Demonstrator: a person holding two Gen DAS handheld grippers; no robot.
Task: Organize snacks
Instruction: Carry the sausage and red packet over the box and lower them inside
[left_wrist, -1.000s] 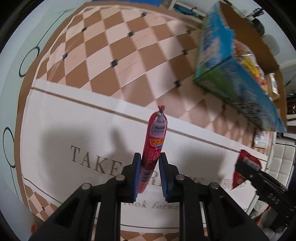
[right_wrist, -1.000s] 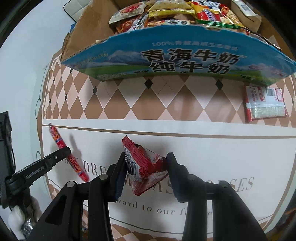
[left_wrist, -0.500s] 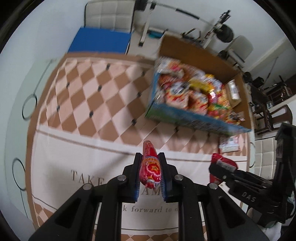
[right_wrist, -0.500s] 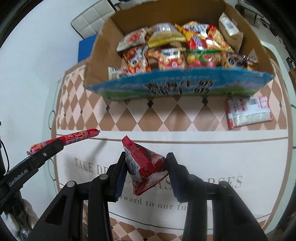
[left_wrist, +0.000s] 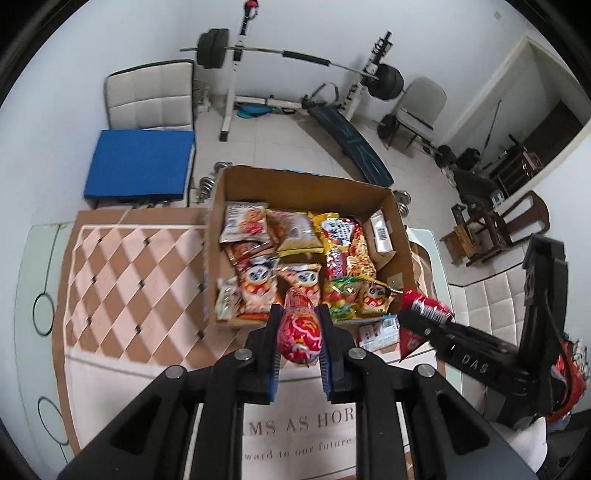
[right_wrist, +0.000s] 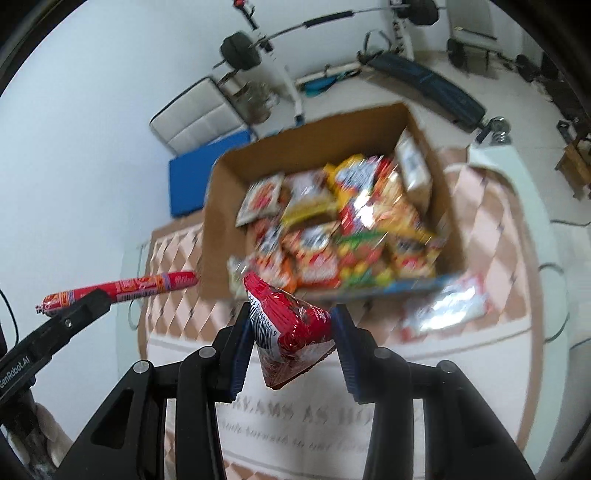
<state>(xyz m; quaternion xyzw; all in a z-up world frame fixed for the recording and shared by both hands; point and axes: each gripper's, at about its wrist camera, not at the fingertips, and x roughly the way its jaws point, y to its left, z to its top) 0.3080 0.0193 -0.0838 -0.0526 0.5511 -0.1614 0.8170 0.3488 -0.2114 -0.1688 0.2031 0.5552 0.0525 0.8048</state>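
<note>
Both grippers have risen above the box (left_wrist: 306, 184); the left gripper (left_wrist: 299, 332) pinches a sausage (left_wrist: 299, 328) between its fingers, the right gripper (right_wrist: 291, 332) clamps a red packet (right_wrist: 291, 328).

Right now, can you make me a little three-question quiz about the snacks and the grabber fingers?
1. True or false: the left gripper is empty.
2. What does the right gripper hold? A) a yellow bag B) a red snack packet C) nothing
3. Fill in: one white and red packet lies on the checked cloth, just outside the cardboard ____ full of snacks.

Key
1. False. Its fingers are shut on a red sausage stick.
2. B
3. box
</note>
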